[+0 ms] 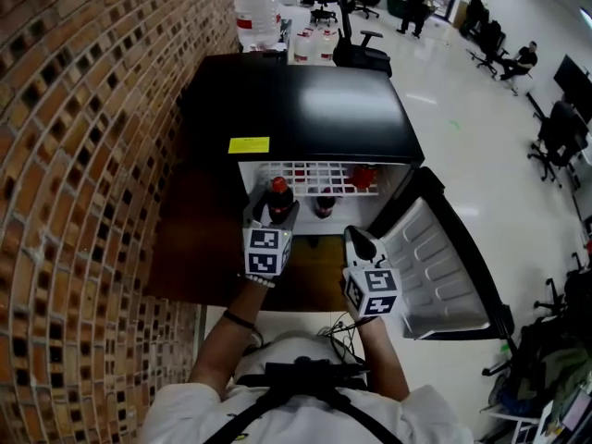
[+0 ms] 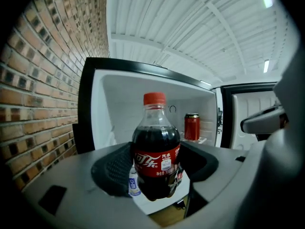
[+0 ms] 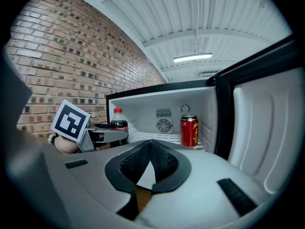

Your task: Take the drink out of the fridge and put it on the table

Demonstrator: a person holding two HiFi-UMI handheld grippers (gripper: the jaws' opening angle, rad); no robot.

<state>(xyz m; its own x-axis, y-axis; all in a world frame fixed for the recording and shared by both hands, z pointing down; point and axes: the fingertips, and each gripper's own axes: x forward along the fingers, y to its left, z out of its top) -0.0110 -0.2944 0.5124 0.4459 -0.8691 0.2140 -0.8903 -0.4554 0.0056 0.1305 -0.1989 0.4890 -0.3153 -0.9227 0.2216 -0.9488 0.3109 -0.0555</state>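
A cola bottle (image 1: 278,198) with a red cap stands upright between the pads of my left gripper (image 1: 270,218), just in front of the open fridge (image 1: 305,100). From the left gripper view, the bottle (image 2: 156,156) fills the middle and both pads press its dark body; my left gripper (image 2: 155,168) is shut on it. My right gripper (image 1: 361,245) hovers lower right of it, near the fridge door (image 1: 435,266). Its pads (image 3: 164,159) meet at the tip with nothing between them. In the right gripper view, the bottle (image 3: 118,119) shows at left.
A red can (image 1: 363,176) stands on the white wire shelf, and another dark bottle (image 1: 324,203) sits inside. The brick wall (image 1: 74,202) runs close on the left. The fridge rests on a brown wooden surface (image 1: 190,248). Water jugs (image 1: 256,12), chairs and people are behind.
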